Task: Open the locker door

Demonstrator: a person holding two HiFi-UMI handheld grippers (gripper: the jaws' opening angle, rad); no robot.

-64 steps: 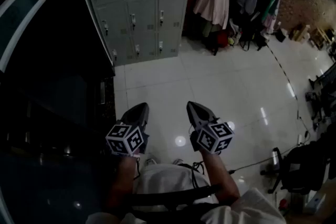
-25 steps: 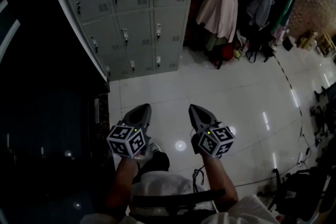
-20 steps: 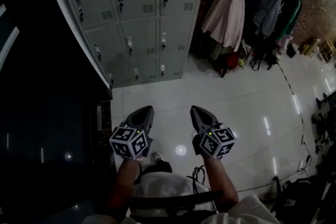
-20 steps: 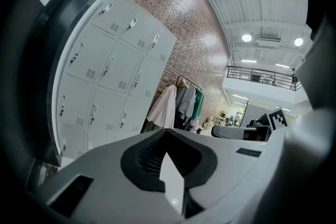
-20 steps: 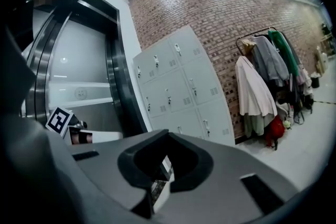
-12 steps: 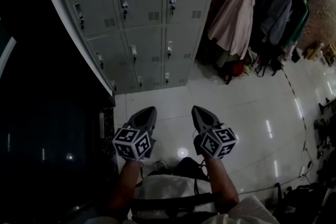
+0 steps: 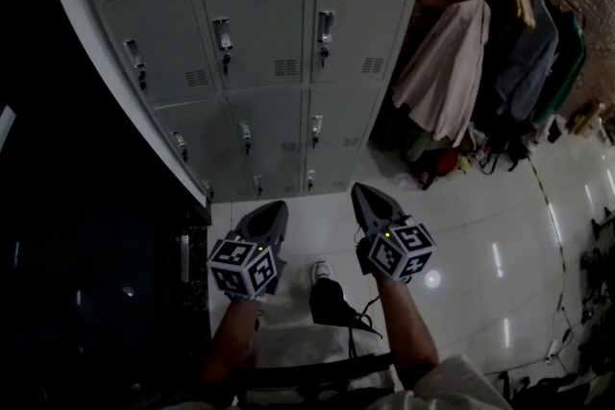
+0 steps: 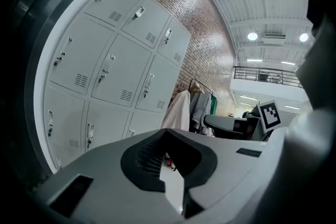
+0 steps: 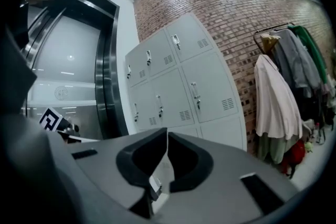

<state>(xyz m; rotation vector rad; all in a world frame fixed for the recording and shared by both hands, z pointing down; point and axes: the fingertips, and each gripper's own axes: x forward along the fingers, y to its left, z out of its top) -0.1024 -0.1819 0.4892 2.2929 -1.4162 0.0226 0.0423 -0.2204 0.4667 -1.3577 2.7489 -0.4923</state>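
Arms outstretched before the grey lockers (image 7: 144,110), well short of them: the left gripper (image 7: 272,206) points nearly level, jaws closed on nothing. The right gripper (image 7: 361,191), alongside, has just been opening, a crack apart and empty. Every locker door (image 7: 252,19) faces the person, shut, with its latch (image 7: 223,36) upright. Coats (image 7: 452,82) hang right of the lockers.

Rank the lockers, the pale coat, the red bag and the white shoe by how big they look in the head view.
1. Lockers, by far the largest.
2. Pale coat.
3. Red bag, which looks slightly bigger than the shoe, though it is dim and partly hidden, so this is unsure.
4. White shoe.
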